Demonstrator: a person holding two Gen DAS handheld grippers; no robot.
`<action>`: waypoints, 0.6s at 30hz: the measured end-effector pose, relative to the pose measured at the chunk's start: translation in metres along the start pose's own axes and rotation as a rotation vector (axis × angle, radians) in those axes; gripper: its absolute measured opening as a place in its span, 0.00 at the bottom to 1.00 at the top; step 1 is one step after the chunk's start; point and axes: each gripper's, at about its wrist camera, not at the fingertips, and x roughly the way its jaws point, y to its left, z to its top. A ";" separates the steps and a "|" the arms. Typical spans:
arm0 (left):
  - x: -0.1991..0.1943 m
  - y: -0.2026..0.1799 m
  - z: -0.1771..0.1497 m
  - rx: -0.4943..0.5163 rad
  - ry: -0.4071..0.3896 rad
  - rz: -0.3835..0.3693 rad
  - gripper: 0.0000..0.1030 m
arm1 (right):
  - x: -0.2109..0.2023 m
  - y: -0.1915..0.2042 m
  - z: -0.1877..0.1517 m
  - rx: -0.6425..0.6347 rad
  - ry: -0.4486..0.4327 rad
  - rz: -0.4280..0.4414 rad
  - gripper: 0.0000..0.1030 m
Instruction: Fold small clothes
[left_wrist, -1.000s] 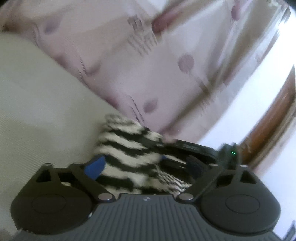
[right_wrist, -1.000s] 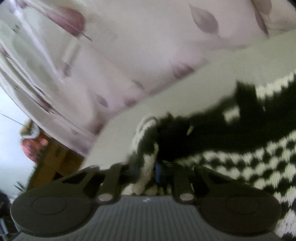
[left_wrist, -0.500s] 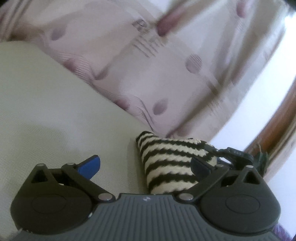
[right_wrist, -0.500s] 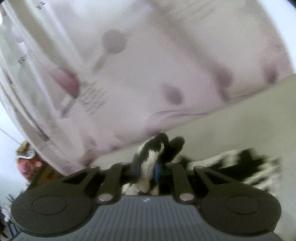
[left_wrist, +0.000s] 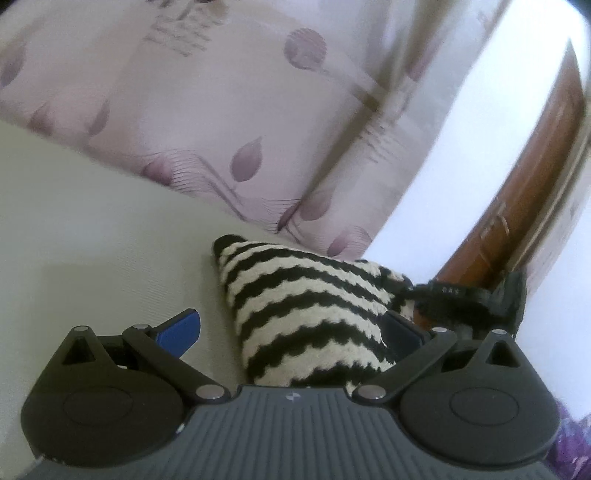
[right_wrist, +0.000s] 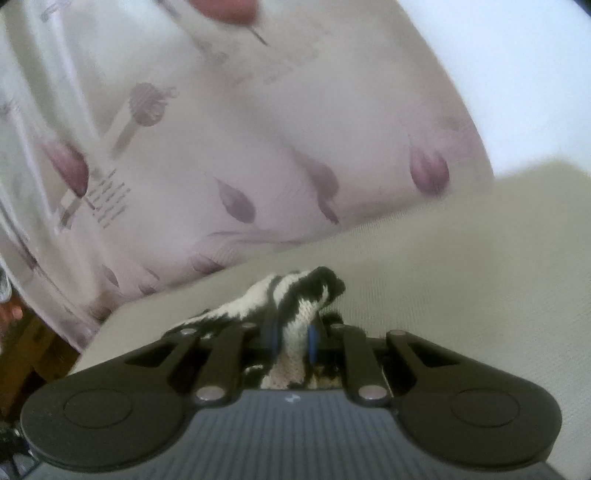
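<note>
A black-and-white striped knit garment (left_wrist: 306, 314) stands in a peaked fold on the cream cushion (left_wrist: 92, 240). My left gripper (left_wrist: 291, 328) is open around it. The left blue pad (left_wrist: 181, 328) stands clear of the knit and the right pad (left_wrist: 402, 328) lies against its edge. The garment's far corner runs right to the black body of my right gripper (left_wrist: 458, 295). In the right wrist view, my right gripper (right_wrist: 291, 334) is shut on a bunched edge of the garment (right_wrist: 295, 295), held just above the cushion (right_wrist: 461, 277).
A pale curtain with purple leaf prints (left_wrist: 240, 110) hangs right behind the cushion. A brown wooden frame (left_wrist: 517, 184) and a white wall (left_wrist: 461, 129) stand to the right. Wooden furniture (right_wrist: 22, 354) shows at the left edge of the right wrist view.
The right gripper has pulled its held edge away, so the bulk of the garment left its view. In the left view the knit shifted from filling the open jaws toward the right finger.
</note>
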 end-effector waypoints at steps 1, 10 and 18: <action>0.006 -0.006 0.000 0.024 -0.002 -0.004 0.99 | 0.003 0.001 0.001 -0.026 0.009 -0.012 0.14; 0.056 -0.035 -0.033 0.155 0.084 0.003 0.91 | 0.037 -0.031 -0.034 0.035 0.092 -0.037 0.19; 0.060 -0.020 -0.048 0.112 0.108 0.008 0.94 | -0.046 -0.019 -0.051 0.069 -0.037 0.120 0.20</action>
